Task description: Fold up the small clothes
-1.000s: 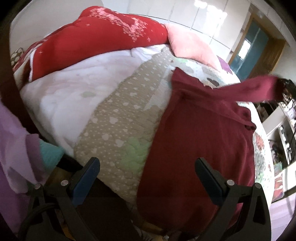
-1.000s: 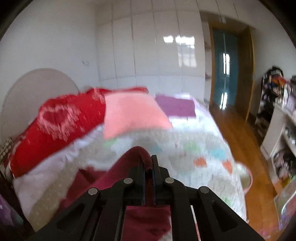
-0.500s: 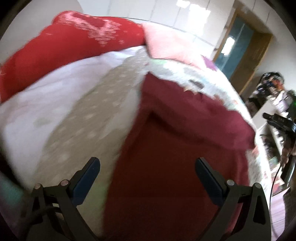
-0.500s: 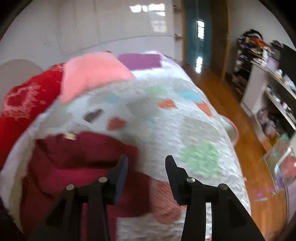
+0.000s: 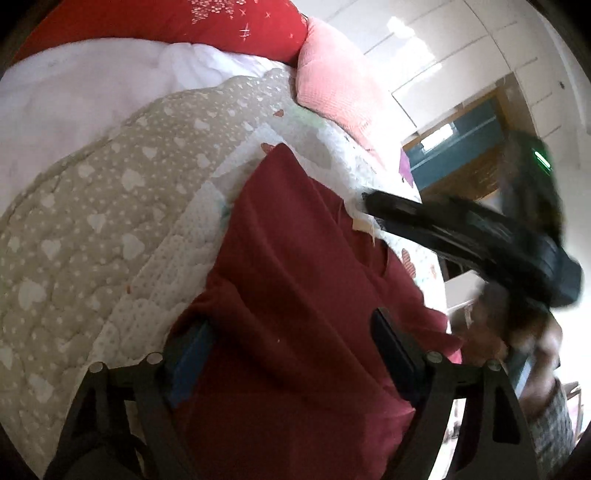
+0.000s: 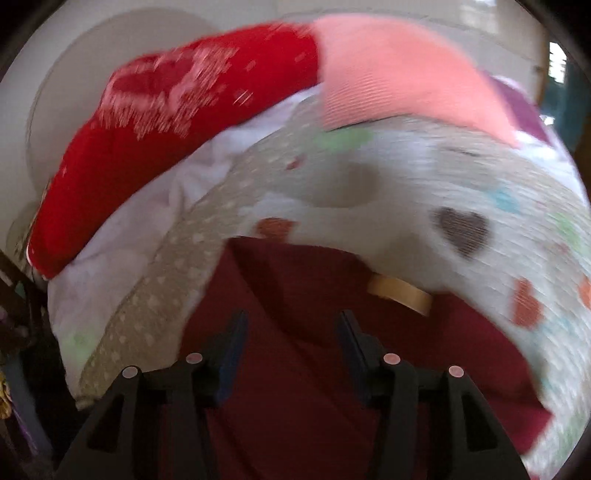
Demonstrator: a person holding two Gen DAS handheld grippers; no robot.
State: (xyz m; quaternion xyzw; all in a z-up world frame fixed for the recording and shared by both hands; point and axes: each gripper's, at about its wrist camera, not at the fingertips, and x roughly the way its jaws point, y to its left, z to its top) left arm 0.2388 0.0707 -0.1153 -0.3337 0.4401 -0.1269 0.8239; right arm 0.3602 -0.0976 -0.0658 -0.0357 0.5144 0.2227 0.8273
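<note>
The dark red garment (image 5: 295,295) is spread on the quilted bed (image 5: 110,221) at lower centre, both claws, left (image 5: 291,354) and right (image 6: 291,343), being kept released above it, probably for the next fold.

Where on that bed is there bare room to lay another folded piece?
Bare quilt lies between the maroon garment and the white sheet; more lies right of the garment, around the brown heart. It is crowded at the head, with the red pillow and pink pillow.
</note>
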